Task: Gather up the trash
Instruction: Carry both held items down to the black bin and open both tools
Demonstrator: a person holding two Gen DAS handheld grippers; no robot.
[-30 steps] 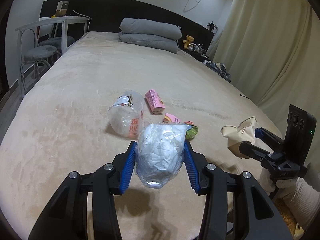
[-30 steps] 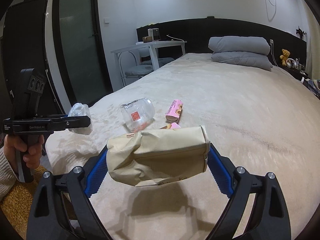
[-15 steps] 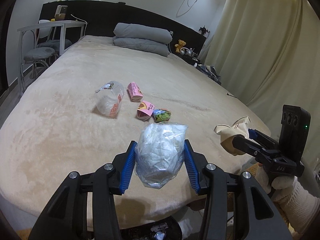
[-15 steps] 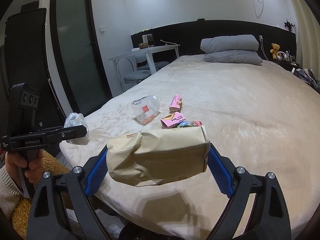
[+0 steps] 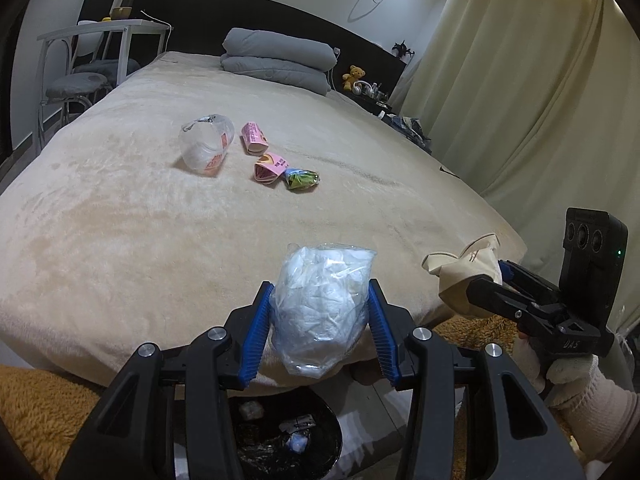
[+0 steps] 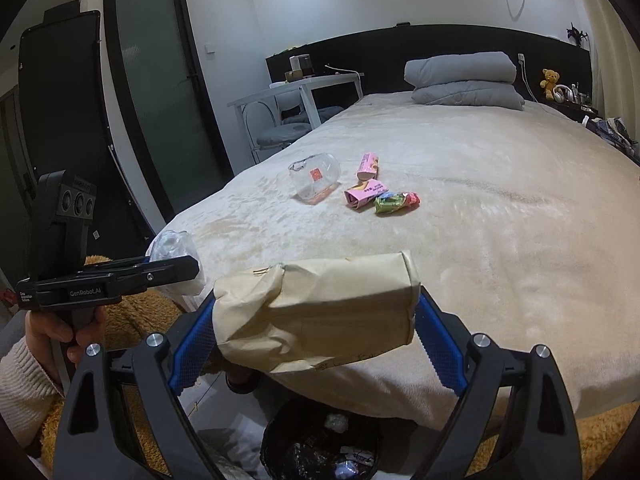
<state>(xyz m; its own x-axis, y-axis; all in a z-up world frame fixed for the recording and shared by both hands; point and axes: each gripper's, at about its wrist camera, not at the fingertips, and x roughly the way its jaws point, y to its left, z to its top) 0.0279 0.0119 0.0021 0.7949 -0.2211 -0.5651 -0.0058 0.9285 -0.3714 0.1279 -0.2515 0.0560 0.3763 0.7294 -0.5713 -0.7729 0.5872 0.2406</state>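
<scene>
At the foot edge of the bed, both grippers hang over a black trash bin on the floor, some scraps already inside. Left gripper is clamped on a clear plastic bag of crumpled white tissue, blue pads touching it on both sides; the bag sits above the bin's opening in the left wrist view. Right gripper is clamped on a crumpled beige paper bag, held sideways between its pads, above the bin in the right wrist view. Same paper bag shows at right of the left view.

4 pieces of trash lie on the bed, mid-mattress, well apart from both grippers: a clear plastic cup on its side, a pink carton just beside it, a 2nd pink carton touching a green wrapper. Grey folded pillows at the headboard, a teddy bear on the nightstand, a white desk with chairs on the left, curtains on the right.
</scene>
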